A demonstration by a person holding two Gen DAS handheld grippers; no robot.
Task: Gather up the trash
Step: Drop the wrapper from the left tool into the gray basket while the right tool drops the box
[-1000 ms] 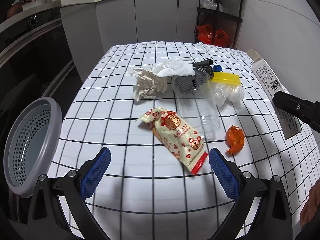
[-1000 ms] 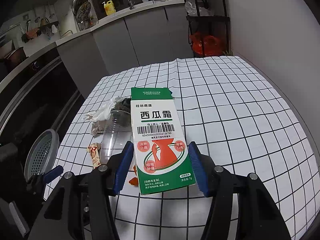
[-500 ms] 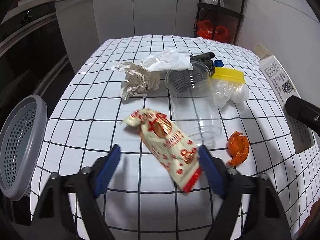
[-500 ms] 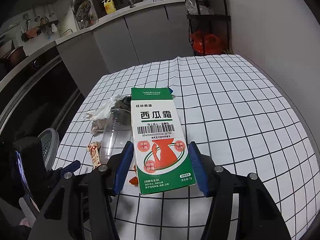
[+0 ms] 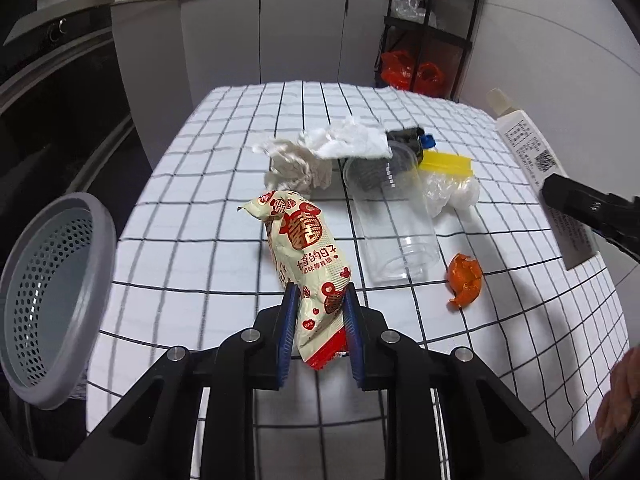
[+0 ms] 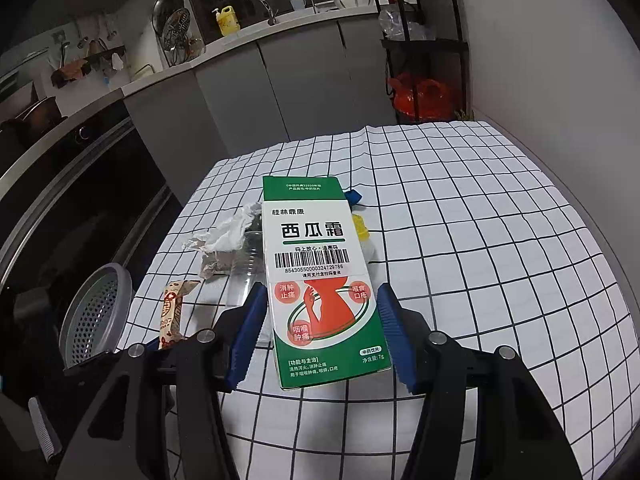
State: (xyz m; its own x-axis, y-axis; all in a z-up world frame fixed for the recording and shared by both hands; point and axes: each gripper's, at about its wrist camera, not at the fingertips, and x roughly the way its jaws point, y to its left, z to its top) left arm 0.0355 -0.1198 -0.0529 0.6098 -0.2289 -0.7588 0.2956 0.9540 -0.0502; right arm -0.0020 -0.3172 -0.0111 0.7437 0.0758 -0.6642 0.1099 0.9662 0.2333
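Observation:
My left gripper [image 5: 318, 334] is shut on the near end of a cream and red snack wrapper [image 5: 306, 256], which sticks up off the checked tablecloth [image 5: 200, 200]; the wrapper also shows in the right wrist view [image 6: 172, 314]. My right gripper [image 6: 322, 340] is shut on a green and white medicine box [image 6: 316, 276] and holds it above the table; the box shows at the right in the left wrist view [image 5: 540, 168]. On the table lie a clear plastic cup [image 5: 392, 216] on its side, crumpled tissues [image 5: 320, 156], an orange peel [image 5: 464, 278] and a clear zip bag [image 5: 448, 184].
A grey perforated basket [image 5: 52, 280] stands off the table's left edge and shows in the right wrist view [image 6: 96, 312]. A dark object with a blue cap [image 5: 416, 140] lies behind the cup. Kitchen cabinets and a black shelf rack [image 5: 424, 36] stand beyond the table.
My left gripper moved forward and closed on the snack wrapper, lifting its far end off the table. The right gripper kept holding the box almost still.

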